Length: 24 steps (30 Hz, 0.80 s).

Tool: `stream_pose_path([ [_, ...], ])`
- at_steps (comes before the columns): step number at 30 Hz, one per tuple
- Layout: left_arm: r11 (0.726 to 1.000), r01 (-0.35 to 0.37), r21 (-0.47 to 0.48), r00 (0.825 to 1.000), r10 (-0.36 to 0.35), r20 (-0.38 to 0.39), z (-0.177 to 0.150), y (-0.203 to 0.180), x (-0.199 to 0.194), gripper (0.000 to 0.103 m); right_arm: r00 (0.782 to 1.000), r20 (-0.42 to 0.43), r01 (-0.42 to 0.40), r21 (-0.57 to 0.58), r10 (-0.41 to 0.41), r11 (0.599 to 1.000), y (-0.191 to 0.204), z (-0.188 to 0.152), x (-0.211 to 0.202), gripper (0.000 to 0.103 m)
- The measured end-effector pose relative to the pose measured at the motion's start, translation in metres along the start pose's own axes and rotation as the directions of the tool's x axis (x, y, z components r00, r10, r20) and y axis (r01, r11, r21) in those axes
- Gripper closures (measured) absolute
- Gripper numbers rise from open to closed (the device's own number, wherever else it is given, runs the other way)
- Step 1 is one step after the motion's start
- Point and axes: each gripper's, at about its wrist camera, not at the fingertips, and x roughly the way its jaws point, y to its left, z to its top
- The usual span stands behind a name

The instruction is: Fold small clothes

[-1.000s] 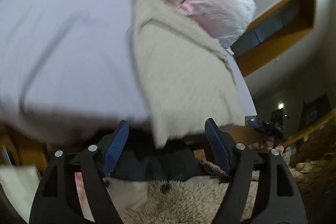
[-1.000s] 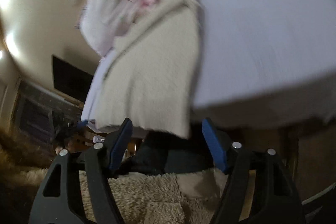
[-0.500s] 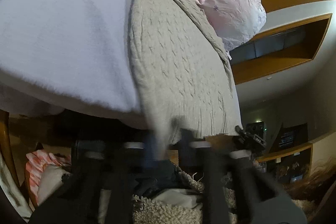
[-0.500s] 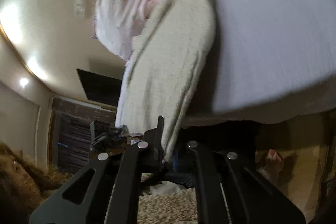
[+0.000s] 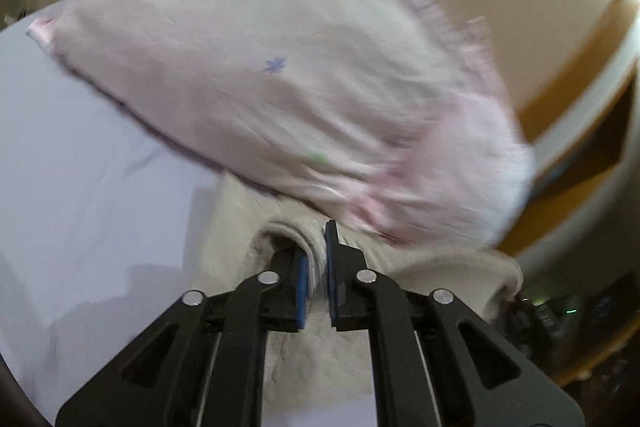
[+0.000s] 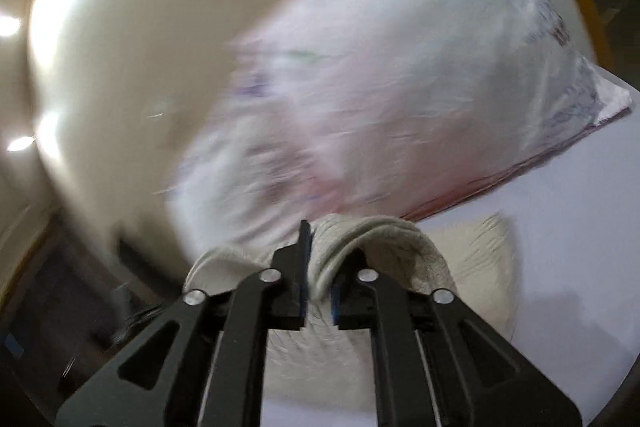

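Observation:
A cream cable-knit sweater [image 5: 236, 227] lies on a pale lilac bed sheet [image 5: 80, 167]. My left gripper [image 5: 317, 247] is shut on a fold of the sweater's hem, the cloth pinched between the blue pads. In the right wrist view my right gripper [image 6: 318, 259] is shut on another fold of the same sweater [image 6: 472, 267], which arches up over the right finger. Both grippers hold the hem raised over the sweater's body, close to the pillow.
A pink flowered pillow [image 5: 280, 67] lies just beyond the sweater; it shows blurred in the right wrist view [image 6: 400, 87]. The sheet [image 6: 580, 247] spreads to the right there. Wooden shelving [image 5: 580, 131] and a cream wall stand behind.
Both grippers closed on the sweater's hem at the bed edge, then carried it up and forward over the sweater toward the pillow. The view is blurred with motion.

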Motion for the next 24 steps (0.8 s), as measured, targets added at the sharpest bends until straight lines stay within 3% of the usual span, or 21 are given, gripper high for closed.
stream_pose_path([
  [1,1.000,-0.026,-0.008,0.999,0.026,-0.026,0.003,0.006,0.017,0.096,0.994,-0.039,0.105,0.029,-0.104,0.994,-0.012,0.002,0.025,0.073],
  [2,0.997,-0.048,-0.060,0.993,0.041,-0.115,0.006,0.018,0.046,0.096,0.980,-0.089,0.181,0.059,-0.175,0.982,-0.024,0.001,0.044,0.067],
  [4,0.991,-0.012,-0.130,0.978,-0.015,-0.210,0.003,0.032,0.062,0.096,0.968,-0.151,0.216,0.096,-0.200,0.972,-0.039,-0.002,0.060,0.052],
  [5,0.992,0.008,-0.128,0.977,-0.035,-0.210,0.001,0.033,0.060,0.096,0.964,-0.158,0.229,0.092,-0.213,0.969,-0.045,-0.004,0.064,0.045],
  [6,0.995,0.017,-0.103,0.979,-0.037,-0.200,0.002,0.032,0.054,0.085,0.949,-0.155,0.289,0.075,-0.276,0.954,-0.049,-0.006,0.066,0.037],
  [7,0.997,0.015,-0.075,0.981,-0.029,-0.192,0.002,0.032,0.047,0.072,0.932,-0.176,0.332,0.063,-0.317,0.941,-0.054,-0.007,0.070,0.041],
  [8,0.998,0.015,-0.056,0.984,-0.025,-0.179,0.001,0.033,0.035,0.042,0.928,-0.190,0.339,0.066,-0.322,0.939,-0.056,-0.009,0.071,0.042],
  [9,0.998,0.015,-0.053,0.987,-0.024,-0.161,-0.002,0.037,0.024,0.026,0.934,-0.179,0.326,0.071,-0.309,0.943,-0.057,-0.010,0.067,0.042],
  [10,0.999,0.012,-0.048,0.990,-0.018,-0.140,-0.005,0.041,0.010,0.026,0.937,-0.166,0.321,0.066,-0.307,0.945,-0.055,-0.010,0.063,0.042],
  [13,0.999,-0.012,-0.042,0.984,0.004,-0.178,-0.010,0.049,0.003,0.027,0.953,-0.116,0.288,0.069,-0.279,0.955,-0.050,-0.012,0.041,0.035],
  [16,0.996,-0.069,-0.057,0.961,0.051,-0.273,-0.024,0.058,0.021,0.032,0.967,-0.117,0.239,0.087,-0.228,0.967,-0.050,-0.012,0.035,0.035],
  [19,0.993,-0.057,-0.104,0.949,0.022,-0.314,-0.037,0.065,0.035,0.037,0.971,-0.136,0.206,0.083,-0.194,0.975,-0.050,-0.015,0.026,0.035],
  [22,0.994,-0.047,-0.100,0.962,0.018,-0.273,-0.043,0.061,0.039,0.039,0.971,-0.146,0.199,0.036,-0.191,0.979,-0.044,-0.019,0.027,0.035],
  [23,0.993,-0.045,-0.113,0.965,0.014,-0.263,-0.044,0.060,0.042,0.051,0.972,-0.149,0.188,0.022,-0.183,0.982,-0.044,-0.021,0.021,0.035],
  [24,0.989,-0.036,-0.140,0.962,-0.004,-0.273,-0.046,0.062,0.046,0.076,0.973,-0.150,0.179,0.014,-0.175,0.984,-0.040,-0.021,0.019,0.034],
])
